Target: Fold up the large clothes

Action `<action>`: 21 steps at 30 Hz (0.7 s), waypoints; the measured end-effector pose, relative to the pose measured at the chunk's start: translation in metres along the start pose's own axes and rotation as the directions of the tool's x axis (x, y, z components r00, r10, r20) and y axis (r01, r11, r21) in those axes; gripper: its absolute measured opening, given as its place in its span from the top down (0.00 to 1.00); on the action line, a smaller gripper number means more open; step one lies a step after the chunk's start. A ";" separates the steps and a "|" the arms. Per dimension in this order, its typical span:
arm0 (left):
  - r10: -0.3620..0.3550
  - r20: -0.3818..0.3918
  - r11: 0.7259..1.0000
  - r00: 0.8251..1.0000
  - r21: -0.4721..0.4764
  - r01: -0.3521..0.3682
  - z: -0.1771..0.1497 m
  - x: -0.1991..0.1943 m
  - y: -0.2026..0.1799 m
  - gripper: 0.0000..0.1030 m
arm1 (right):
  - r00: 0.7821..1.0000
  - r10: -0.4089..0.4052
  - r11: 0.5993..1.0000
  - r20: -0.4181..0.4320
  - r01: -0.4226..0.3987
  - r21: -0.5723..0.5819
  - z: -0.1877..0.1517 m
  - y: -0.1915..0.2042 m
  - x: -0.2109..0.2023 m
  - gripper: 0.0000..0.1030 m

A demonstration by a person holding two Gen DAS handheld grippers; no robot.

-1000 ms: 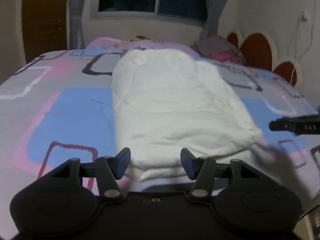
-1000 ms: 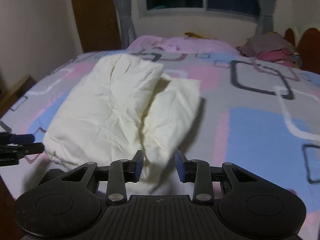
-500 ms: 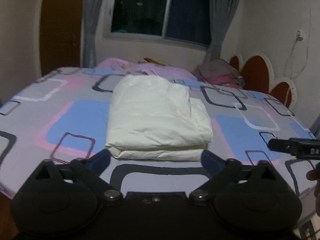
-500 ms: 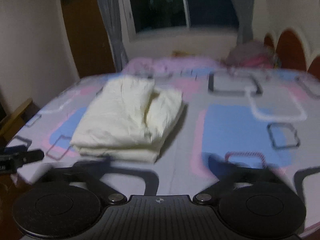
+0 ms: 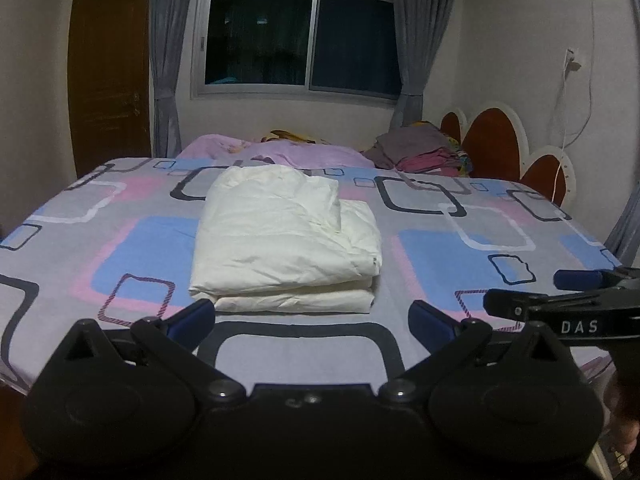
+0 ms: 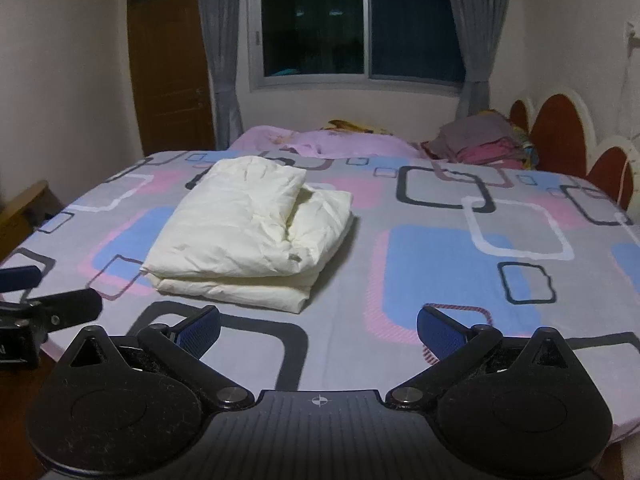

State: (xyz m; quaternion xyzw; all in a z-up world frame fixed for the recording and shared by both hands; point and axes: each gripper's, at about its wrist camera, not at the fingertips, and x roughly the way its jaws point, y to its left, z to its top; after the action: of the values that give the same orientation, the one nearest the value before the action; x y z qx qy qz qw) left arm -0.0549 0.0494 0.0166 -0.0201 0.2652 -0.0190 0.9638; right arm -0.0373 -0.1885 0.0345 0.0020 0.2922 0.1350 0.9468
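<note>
A cream garment [image 5: 280,240] lies folded into a thick rectangle on the patterned bed sheet [image 5: 448,276], left of the bed's middle. My left gripper [image 5: 311,318] hovers over the bed's near edge, short of the garment's front fold, its jaws wide open and empty. The right wrist view shows the same garment [image 6: 248,232] ahead and to the left. There my right gripper [image 6: 320,328] is also wide open with only the sheet [image 6: 440,272] between its blue pads [image 6: 438,330]. Each gripper shows at the edge of the other's view, the right one [image 5: 540,292] level with the left.
A pile of folded clothes [image 5: 420,148] and a pink blanket [image 5: 288,152] lie at the bed's far end, under the dark window [image 5: 300,36]. A red and white headboard [image 5: 492,144] stands at the right, a brown door [image 6: 168,76] at the left.
Both grippers opened from half shut to wide open and drew back and up from the garment. The garment now lies folded and free on the bed.
</note>
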 end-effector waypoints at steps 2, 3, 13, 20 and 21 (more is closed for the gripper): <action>0.011 0.003 1.000 1.000 -0.002 -0.011 0.000 -0.001 0.002 0.01 | 1.000 -0.008 1.000 -0.002 0.008 0.014 0.001 -0.004 0.000 0.00; 0.013 0.005 1.000 1.000 -0.005 -0.013 0.001 -0.001 0.003 0.01 | 1.000 -0.006 1.000 -0.002 0.006 0.021 0.001 -0.005 0.000 0.00; 0.027 0.017 1.000 0.999 -0.002 -0.027 0.002 -0.001 0.003 0.00 | 1.000 -0.004 1.000 -0.003 0.004 0.029 0.004 -0.014 -0.003 0.00; 0.031 0.008 0.999 0.999 0.008 -0.031 0.002 0.002 0.002 0.01 | 1.000 -0.002 1.000 -0.006 0.002 0.026 0.004 -0.014 -0.004 0.00; 0.029 0.008 1.000 1.000 0.009 -0.029 0.002 0.002 0.002 0.01 | 1.000 -0.002 1.000 -0.003 0.002 0.025 0.004 -0.014 -0.005 0.00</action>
State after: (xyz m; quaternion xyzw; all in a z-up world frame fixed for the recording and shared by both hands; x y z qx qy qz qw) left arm -0.0521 0.0518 0.0178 -0.0120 0.2617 -0.0060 0.9651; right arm -0.0357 -0.2028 0.0393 0.0135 0.2954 0.1305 0.9463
